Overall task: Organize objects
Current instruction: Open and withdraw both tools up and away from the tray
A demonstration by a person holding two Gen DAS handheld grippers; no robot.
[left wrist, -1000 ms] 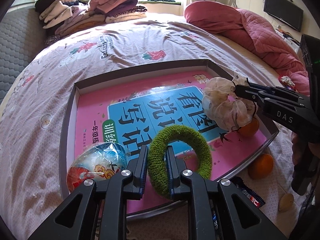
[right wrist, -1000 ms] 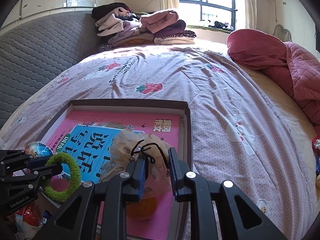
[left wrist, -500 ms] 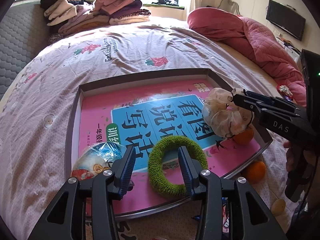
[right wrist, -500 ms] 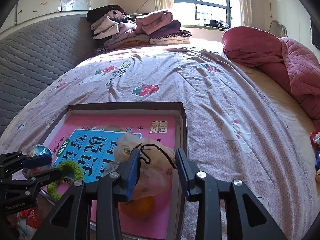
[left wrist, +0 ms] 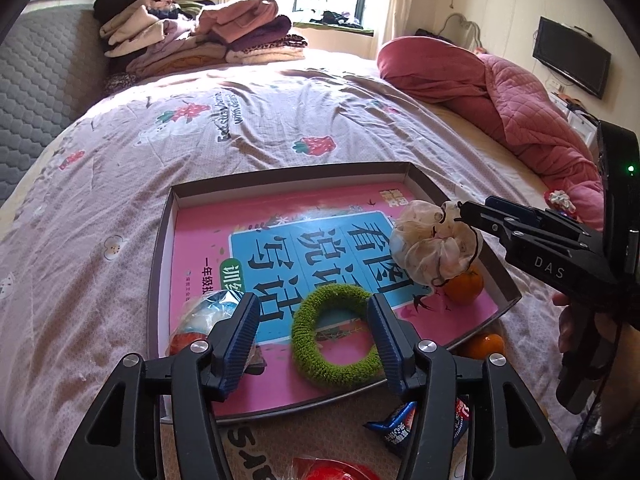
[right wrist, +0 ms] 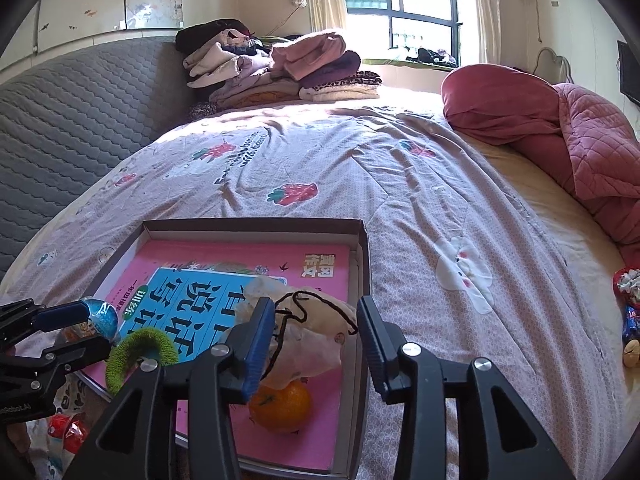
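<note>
Green scrunchie (left wrist: 335,335) on the book (left wrist: 280,264), both tools' jaws apart, gripping nothing.

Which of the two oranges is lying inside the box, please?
The orange under the cream scrunchie; the other orange lies outside the box.

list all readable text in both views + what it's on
"DAS": black right gripper body.
"看图说话写话": pink-and-blue workbook cover, upside down.
"Fantasy berries with bears": strawberry-print bedsheet; first words are a rough reading.
Remaining cover text, blue snack wrapper and left gripper label: unreadable.
</note>
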